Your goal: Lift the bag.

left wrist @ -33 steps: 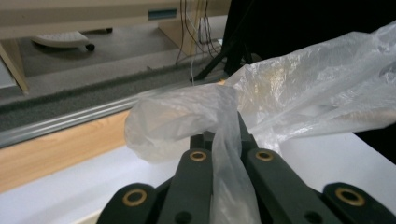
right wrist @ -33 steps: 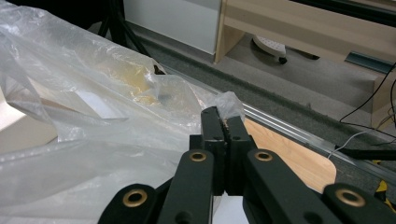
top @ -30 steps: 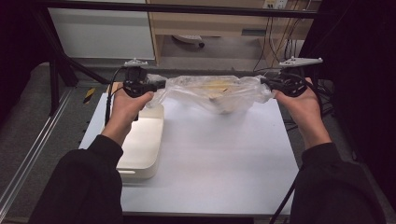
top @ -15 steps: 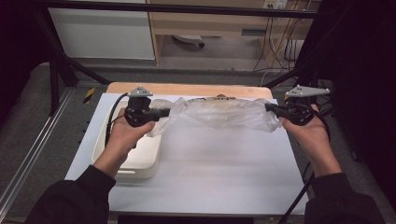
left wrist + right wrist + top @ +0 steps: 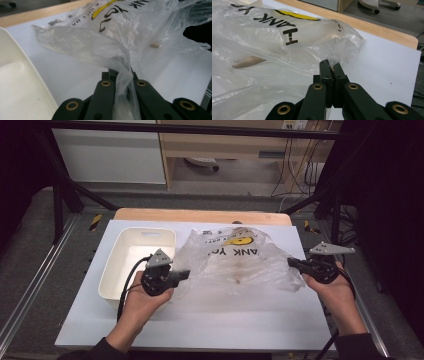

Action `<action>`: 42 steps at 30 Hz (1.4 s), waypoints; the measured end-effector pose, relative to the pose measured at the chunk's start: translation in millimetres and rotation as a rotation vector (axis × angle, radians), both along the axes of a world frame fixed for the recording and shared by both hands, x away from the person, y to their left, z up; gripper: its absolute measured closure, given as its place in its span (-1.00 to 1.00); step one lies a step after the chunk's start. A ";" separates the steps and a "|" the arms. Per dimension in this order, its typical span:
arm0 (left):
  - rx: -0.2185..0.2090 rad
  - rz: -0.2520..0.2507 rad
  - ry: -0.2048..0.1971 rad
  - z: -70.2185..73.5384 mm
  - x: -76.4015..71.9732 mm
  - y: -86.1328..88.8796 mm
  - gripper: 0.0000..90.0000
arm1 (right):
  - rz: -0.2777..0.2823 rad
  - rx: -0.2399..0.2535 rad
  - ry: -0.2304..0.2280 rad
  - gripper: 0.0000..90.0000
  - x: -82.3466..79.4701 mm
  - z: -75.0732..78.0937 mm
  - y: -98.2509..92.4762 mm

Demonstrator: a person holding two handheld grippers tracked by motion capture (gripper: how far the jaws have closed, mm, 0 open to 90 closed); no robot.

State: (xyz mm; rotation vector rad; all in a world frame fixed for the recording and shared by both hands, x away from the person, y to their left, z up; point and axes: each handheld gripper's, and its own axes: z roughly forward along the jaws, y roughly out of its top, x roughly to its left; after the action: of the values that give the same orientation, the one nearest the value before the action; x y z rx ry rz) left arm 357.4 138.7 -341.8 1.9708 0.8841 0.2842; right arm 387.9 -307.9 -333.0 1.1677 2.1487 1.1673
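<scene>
The clear plastic bag, printed "ANK YO" beside a yellow mark, now lies on the white mat just right of the white bin, lowered since before. Left gripper and right gripper each pinch a bag edge.

We saw a thin, crinkled, glossy clear plastic bag, a smooth matt cream plastic bin, and a matt white tabletop.

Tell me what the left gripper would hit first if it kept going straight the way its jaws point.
Likely the plastic bag itself: the left gripper is already shut on one edge, and the bag's bulk lies directly ahead, toward the right gripper.
</scene>
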 end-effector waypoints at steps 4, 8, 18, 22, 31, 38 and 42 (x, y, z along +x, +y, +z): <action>0.016 -0.023 0.019 -19.3 -15.8 -5.6 1.00 | -0.004 -0.006 0.027 1.00 -10.4 -17.3 -4.3; 0.029 -0.029 0.024 -35.3 -29.2 -8.9 1.00 | -0.002 -0.018 0.057 1.00 -19.1 -32.9 -4.7; 0.087 -0.015 0.044 -77.3 -45.2 -12.3 1.00 | -0.011 -0.033 0.099 1.00 -35.5 -67.0 -0.1; 0.085 -0.005 0.066 -90.0 -46.4 -9.1 1.00 | -0.024 -0.019 0.105 1.00 -42.1 -78.3 0.1; 0.122 0.007 0.079 -106.1 -47.5 -6.2 1.00 | -0.023 -0.011 0.134 1.00 -53.4 -96.6 4.0; 0.092 0.058 0.040 -100.6 -53.2 -4.7 0.33 | -0.017 0.029 0.117 0.43 -54.1 -95.1 6.3; 0.067 0.100 0.012 -94.8 -58.7 -1.9 -0.15 | -0.035 0.035 0.086 -0.10 -53.3 -92.7 11.7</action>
State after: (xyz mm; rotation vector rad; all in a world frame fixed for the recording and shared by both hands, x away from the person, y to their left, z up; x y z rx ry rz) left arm 298.7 136.8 -436.6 1.9945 0.9947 0.3641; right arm 334.6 -296.2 -425.7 1.2875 2.1693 1.1636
